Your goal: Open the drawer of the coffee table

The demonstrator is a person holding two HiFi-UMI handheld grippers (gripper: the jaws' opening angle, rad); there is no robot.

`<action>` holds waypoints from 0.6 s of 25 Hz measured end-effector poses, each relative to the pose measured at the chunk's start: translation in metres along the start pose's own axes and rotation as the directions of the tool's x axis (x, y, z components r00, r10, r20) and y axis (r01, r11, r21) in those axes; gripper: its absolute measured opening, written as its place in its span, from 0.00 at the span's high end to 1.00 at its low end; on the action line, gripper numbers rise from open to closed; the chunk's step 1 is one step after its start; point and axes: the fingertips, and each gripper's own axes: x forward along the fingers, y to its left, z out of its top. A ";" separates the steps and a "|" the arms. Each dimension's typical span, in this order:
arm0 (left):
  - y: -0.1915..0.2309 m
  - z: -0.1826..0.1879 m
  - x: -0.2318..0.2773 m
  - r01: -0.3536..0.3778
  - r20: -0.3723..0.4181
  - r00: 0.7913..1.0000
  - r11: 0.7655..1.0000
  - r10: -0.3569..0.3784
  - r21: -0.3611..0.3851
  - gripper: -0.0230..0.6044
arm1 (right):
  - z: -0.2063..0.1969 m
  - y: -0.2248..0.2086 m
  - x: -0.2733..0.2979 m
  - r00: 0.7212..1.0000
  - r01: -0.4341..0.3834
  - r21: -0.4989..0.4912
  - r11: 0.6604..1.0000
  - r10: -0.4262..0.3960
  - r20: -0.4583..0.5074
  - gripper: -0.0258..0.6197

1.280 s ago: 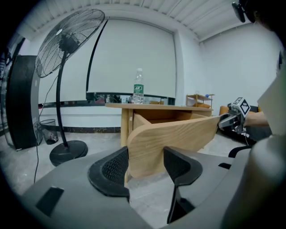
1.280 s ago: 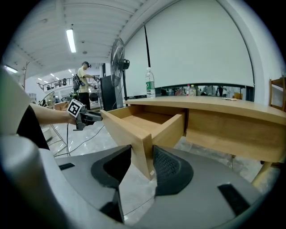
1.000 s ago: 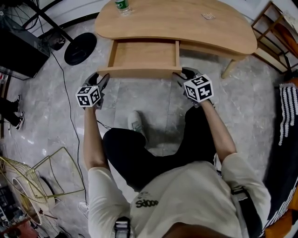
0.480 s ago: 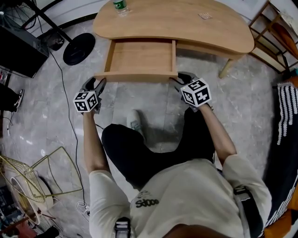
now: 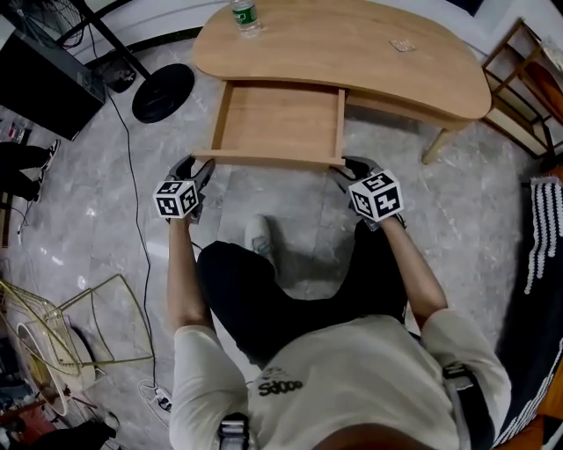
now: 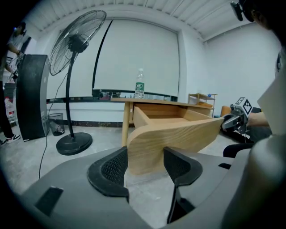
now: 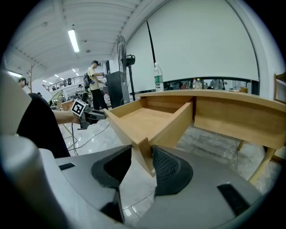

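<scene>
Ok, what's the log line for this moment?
drawer: pulled out, empty | left gripper: clamped on drawer front, left end | right gripper: clamped on right end

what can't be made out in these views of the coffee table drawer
Identity of the small pale item on the light wooden coffee table: too small, head view.
Label print on the clear plastic bottle: too small, every view.
Pads of the left gripper and right gripper: head view, covered by the light wooden drawer front.
</scene>
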 end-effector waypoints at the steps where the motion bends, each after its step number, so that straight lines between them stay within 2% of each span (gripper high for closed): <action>1: 0.000 -0.003 0.001 -0.001 -0.012 1.000 1.000 0.001 -0.001 0.55 | -0.003 0.000 0.001 1.000 -0.004 0.001 1.000 0.004 -0.005 0.73; 7: 0.001 -0.026 0.012 -0.014 -0.071 0.997 1.000 0.012 -0.026 0.55 | -0.022 -0.002 0.014 0.999 -0.016 -0.002 1.000 0.016 -0.044 0.73; 13: 0.003 -0.032 0.017 -0.007 -0.062 0.998 0.999 0.005 -0.035 0.55 | -0.028 -0.003 0.018 0.998 -0.035 0.001 0.999 0.035 -0.043 0.72; 15: 0.003 -0.032 0.017 0.007 -0.071 0.997 0.999 -0.009 -0.034 0.55 | -0.028 -0.003 0.018 0.997 -0.069 -0.001 0.998 0.069 -0.041 0.72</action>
